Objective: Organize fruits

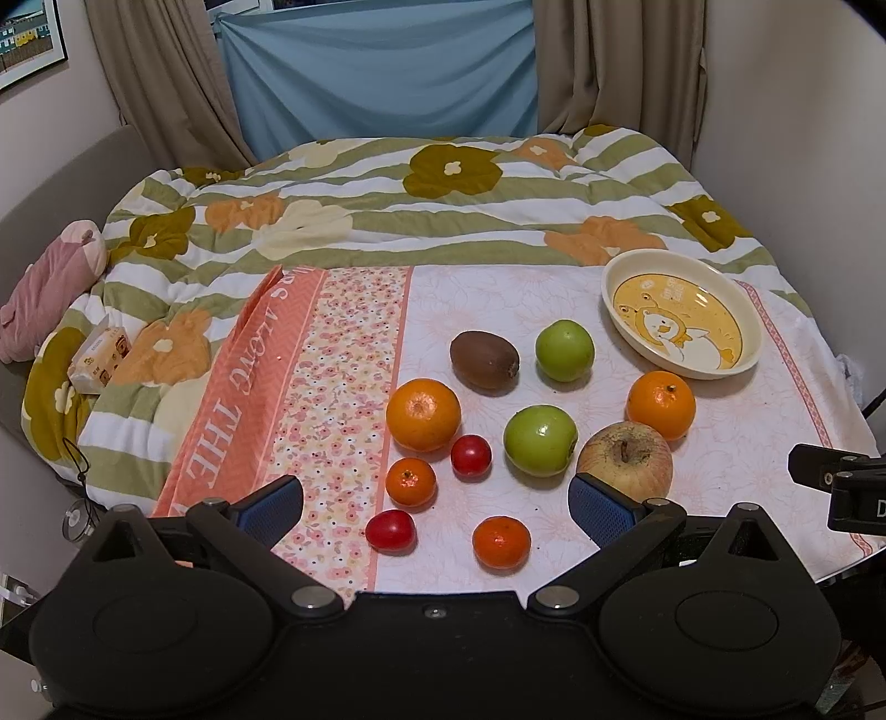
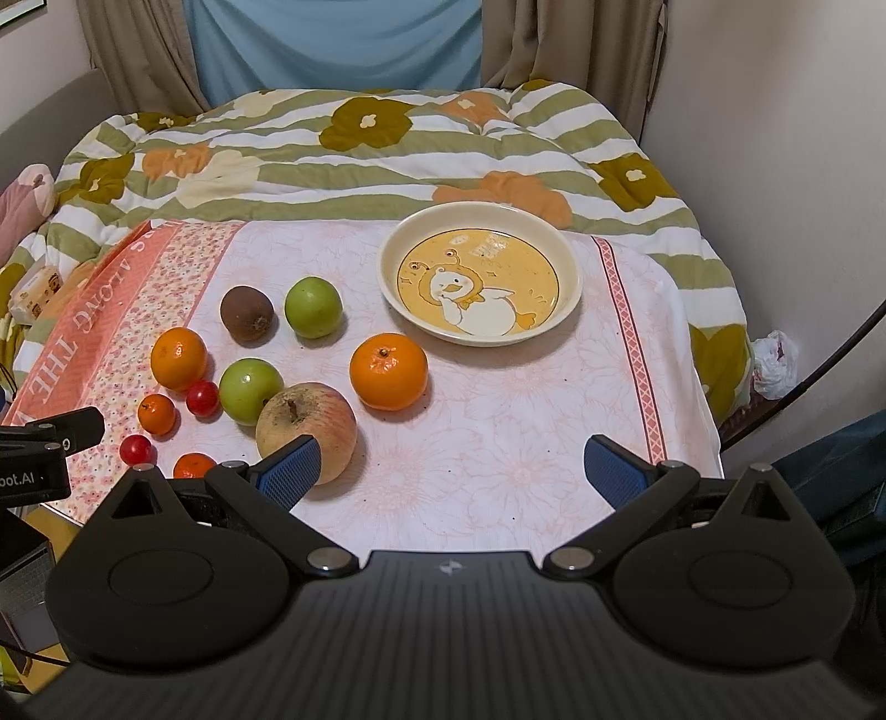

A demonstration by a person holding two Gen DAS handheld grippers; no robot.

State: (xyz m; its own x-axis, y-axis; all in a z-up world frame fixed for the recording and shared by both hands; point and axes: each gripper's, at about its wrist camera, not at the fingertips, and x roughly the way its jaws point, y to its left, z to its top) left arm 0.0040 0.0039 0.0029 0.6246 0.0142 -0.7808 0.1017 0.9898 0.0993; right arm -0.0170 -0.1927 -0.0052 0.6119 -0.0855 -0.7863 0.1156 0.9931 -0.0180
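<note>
The plate (image 2: 479,266) sits empty at the far side of the tabletop (image 2: 498,443), ready for fruit. All the fruit lies loose left of the plate, the apple (image 2: 310,423) nearest. Both grippers, left (image 1: 434,501) and right (image 2: 451,465), hover with fingers spread, holding nothing.

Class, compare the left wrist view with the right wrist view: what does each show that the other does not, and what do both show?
Only the left wrist view shows a framed picture on the wall and the nearest small orange whole. Only the right wrist view shows a white plastic bag beside the bed. Both show the duck plate with nothing on it, the kiwi, the apple, two green fruits, the oranges and two small red fruits on the cloth, with the left gripper and the right gripper open.
</note>
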